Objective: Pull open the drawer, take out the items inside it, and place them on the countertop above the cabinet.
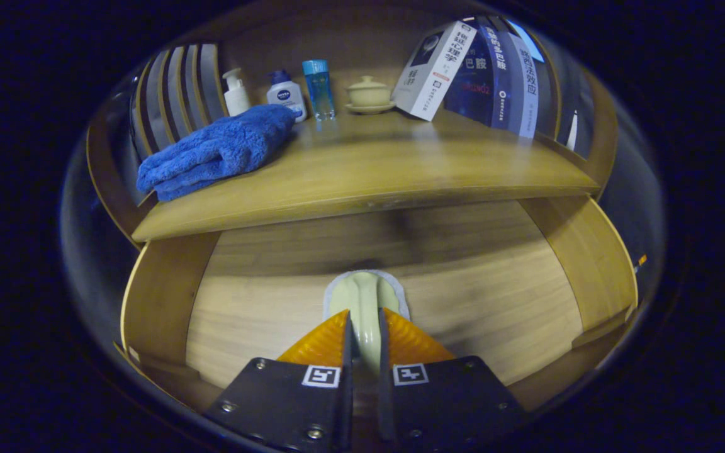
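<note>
A wooden cabinet fills the space ahead of the gripper (363,340). Its countertop (400,170) stretches across beyond and above the fingers, a smooth light-brown board with a low wooden rail curving round its sides. Below that board the drawer (494,296) stands pulled out, its pale wooden floor spreading under and around the fingers, with a side wall rising on each flank. The surroundings past the cabinet are dark.

On the countertop, far ahead and to the left of the fingers, lies a folded blue towel (218,151), fluffy and bunched. Behind it stand a white pump bottle (235,93), a white bottle with a dark cap (286,94) and a clear blue bottle (318,88), close together in a row. Straight ahead at the back sits a small pale lidded cup on a saucer (369,94). To the right of it a row of books (488,75) leans, the nearest one white and tilted to the left.

The gripper's two fingers are closed onto a pale green spoon (364,302), pressing it from both sides. The spoon is glossy, cream-green, with a rounded bowl that sticks out just ahead of the fingertips and a narrower stem running back between them. It sits over the drawer floor, in front of the countertop's edge; whether it touches the floor cannot be told.
</note>
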`<state>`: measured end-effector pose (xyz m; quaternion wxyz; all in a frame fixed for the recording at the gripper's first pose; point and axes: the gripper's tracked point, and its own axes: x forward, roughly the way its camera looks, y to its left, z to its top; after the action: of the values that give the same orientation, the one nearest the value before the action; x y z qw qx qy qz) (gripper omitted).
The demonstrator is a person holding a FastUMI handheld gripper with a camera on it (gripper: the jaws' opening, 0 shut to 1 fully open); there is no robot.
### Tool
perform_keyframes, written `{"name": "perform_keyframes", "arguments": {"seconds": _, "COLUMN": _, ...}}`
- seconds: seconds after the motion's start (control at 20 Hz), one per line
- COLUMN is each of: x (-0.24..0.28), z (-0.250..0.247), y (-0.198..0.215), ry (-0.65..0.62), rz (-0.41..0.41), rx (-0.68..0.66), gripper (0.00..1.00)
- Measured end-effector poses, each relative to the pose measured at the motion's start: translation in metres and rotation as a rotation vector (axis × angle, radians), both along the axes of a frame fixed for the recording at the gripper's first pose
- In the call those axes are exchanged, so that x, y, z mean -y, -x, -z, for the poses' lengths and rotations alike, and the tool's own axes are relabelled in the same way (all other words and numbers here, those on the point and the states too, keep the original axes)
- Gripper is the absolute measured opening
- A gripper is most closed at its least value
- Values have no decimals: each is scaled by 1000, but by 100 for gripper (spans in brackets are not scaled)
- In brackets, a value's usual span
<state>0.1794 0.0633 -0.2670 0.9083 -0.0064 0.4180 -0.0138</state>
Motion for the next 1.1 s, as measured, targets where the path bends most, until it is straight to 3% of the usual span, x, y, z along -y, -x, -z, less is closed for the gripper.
{"name": "perform_keyframes", "arguments": {"seconds": 0.4, "x": -3, "z": -13, "y": 16, "ry": 40, "rz": -25, "rx": 33, "gripper": 16}}
{"name": "perform_keyframes", "arguments": {"seconds": 1.1, "x": -21, "z": -159, "y": 11, "ry": 49, "rz": -24, "rx": 347, "gripper": 16}}
